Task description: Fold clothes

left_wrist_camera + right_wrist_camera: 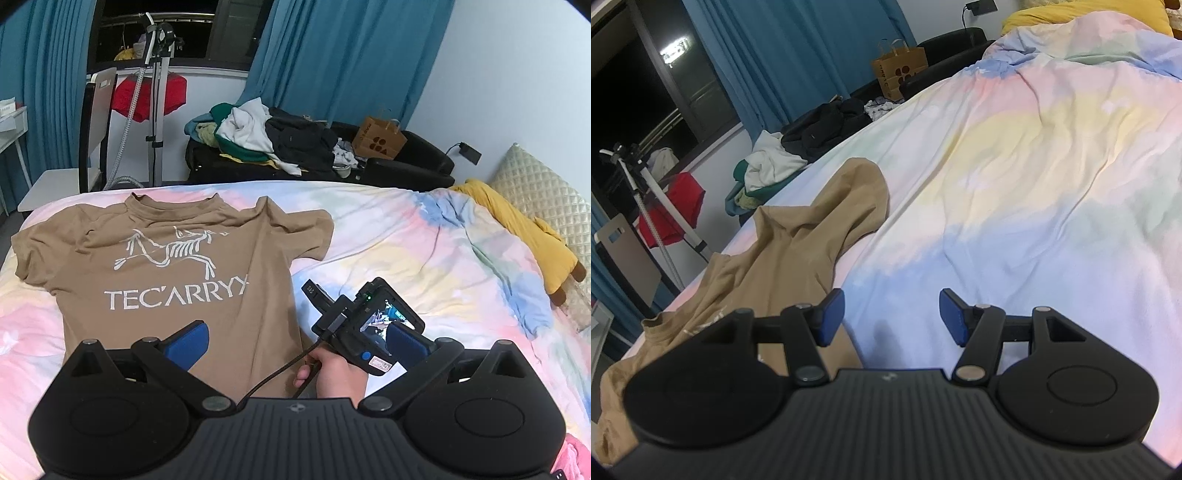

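From my left camera, the tan T-shirt [166, 266] lies spread flat on the bed [424, 251], print side up, collar toward the far edge, filling the left half of the view. My left gripper [295, 343] hangs just above its lower hem with the jaws wide apart and nothing between the pads; the left pad [188, 347] sits over the shirt's fabric, while the right one is over the bedspread beside the shirt's right edge. Between them I see the person's hand [332, 373] holding the right gripper's body, just off the shirt's right side.

From my right camera, the shirt [798, 258] runs up the left side, one sleeve bunched toward the far edge of the bed [1034, 166]. My right gripper [892, 317] is open and empty: its left pad [831, 317] is over the shirt's right edge, the other over bare bedspread. Whether either pad touches the cloth I cannot tell.
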Demonstrator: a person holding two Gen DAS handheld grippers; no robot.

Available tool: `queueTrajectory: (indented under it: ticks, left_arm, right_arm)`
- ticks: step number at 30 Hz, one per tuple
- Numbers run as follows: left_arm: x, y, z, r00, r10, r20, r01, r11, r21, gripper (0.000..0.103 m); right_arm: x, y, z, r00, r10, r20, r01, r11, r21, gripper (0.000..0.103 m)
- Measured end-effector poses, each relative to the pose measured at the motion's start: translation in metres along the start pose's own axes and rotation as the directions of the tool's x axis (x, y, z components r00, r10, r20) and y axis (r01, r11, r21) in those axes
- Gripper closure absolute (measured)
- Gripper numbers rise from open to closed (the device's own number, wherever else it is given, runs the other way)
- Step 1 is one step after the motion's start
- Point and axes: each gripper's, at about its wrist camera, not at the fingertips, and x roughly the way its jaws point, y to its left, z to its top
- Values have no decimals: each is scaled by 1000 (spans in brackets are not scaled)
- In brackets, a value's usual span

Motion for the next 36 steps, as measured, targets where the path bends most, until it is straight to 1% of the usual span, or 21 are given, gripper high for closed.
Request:
queueTrajectory:
  ticks: [4, 8, 11, 14, 16, 18, 20, 21, 23, 24, 26, 28, 29, 30, 31, 33, 34, 35, 36]
  left_arm:
    - [-4, 8, 3, 1000, 20, 18, -20, 1000, -10, 0]
    - [-6, 11, 0, 999, 35, 25, -35, 999, 9, 0]
    - [-1, 20, -7, 995, 75, 69, -77, 997, 18, 0]
    - [11, 33, -19, 979, 153, 137, -162, 985, 56, 0]
    - [26, 45, -27, 974, 180, 135, -191, 979, 76, 0]
    - [42, 62, -35, 974, 179, 139, -192, 978, 84, 0]
    - [57, 78, -40, 971, 185, 151, -202, 974, 102, 0]
    - [65, 86, -43, 970, 188, 156, -207, 971, 119, 0]
    - [82, 105, -50, 967, 200, 157, -223, 963, 149, 0]
    - [91, 115, -54, 962, 220, 159, -244, 958, 148, 0]
    - [107, 133, -61, 951, 261, 169, -285, 948, 143, 0]
    - [122, 152, -64, 943, 288, 165, -311, 941, 133, 0]
    - [130, 162, -66, 940, 301, 163, -323, 938, 128, 0]
    - [137, 171, -66, 938, 312, 153, -331, 936, 117, 0]
    - [144, 180, -65, 937, 319, 141, -335, 937, 104, 0]
    - [156, 196, -61, 940, 321, 112, -330, 942, 66, 0]
    - [161, 203, -59, 943, 317, 98, -323, 945, 48, 0]
    - [166, 209, -56, 946, 313, 85, -316, 948, 30, 0]
    - [170, 214, -55, 949, 306, 78, -308, 951, 18, 0]
  right_arm:
    - [0, 2, -1, 1000, 1, -2, -1, 1000, -10, 43]
    - [0, 4, -3, 1000, 5, 1, -5, 1000, -20, 43]
    - [-1, 5, -3, 1000, 13, 3, -13, 1000, -25, 43]
    - [-1, 8, -2, 999, 36, -5, -36, 999, -26, 43]
    - [0, 12, -1, 997, 73, -21, -74, 997, -37, 43]
    - [2, 16, 1, 991, 126, -49, -128, 991, -41, 43]
    - [10, 15, 9, 974, 206, -96, -207, 978, -2, 43]
    - [16, 15, 15, 967, 230, -111, -230, 973, 16, 43]
    - [28, 16, 30, 960, 256, -115, -256, 966, 17, 43]
    - [39, 17, 37, 958, 260, -119, -260, 966, 17, 43]
    - [69, 20, 51, 953, 270, -138, -267, 963, 42, 43]
    - [101, 23, 65, 947, 279, -161, -272, 960, 68, 43]
    - [120, 23, 69, 949, 265, -171, -255, 963, 83, 45]
    - [138, 23, 73, 959, 228, -169, -213, 972, 98, 44]
    - [154, 22, 75, 967, 193, -168, -176, 978, 112, 43]
    - [180, 16, 75, 975, 142, -171, -118, 983, 144, 43]
    - [190, 10, 72, 977, 139, -159, -110, 978, 176, 43]
    - [195, 5, 68, 980, 152, -126, -124, 971, 205, 42]
    - [198, 1, 65, 980, 182, -82, -160, 961, 224, 33]
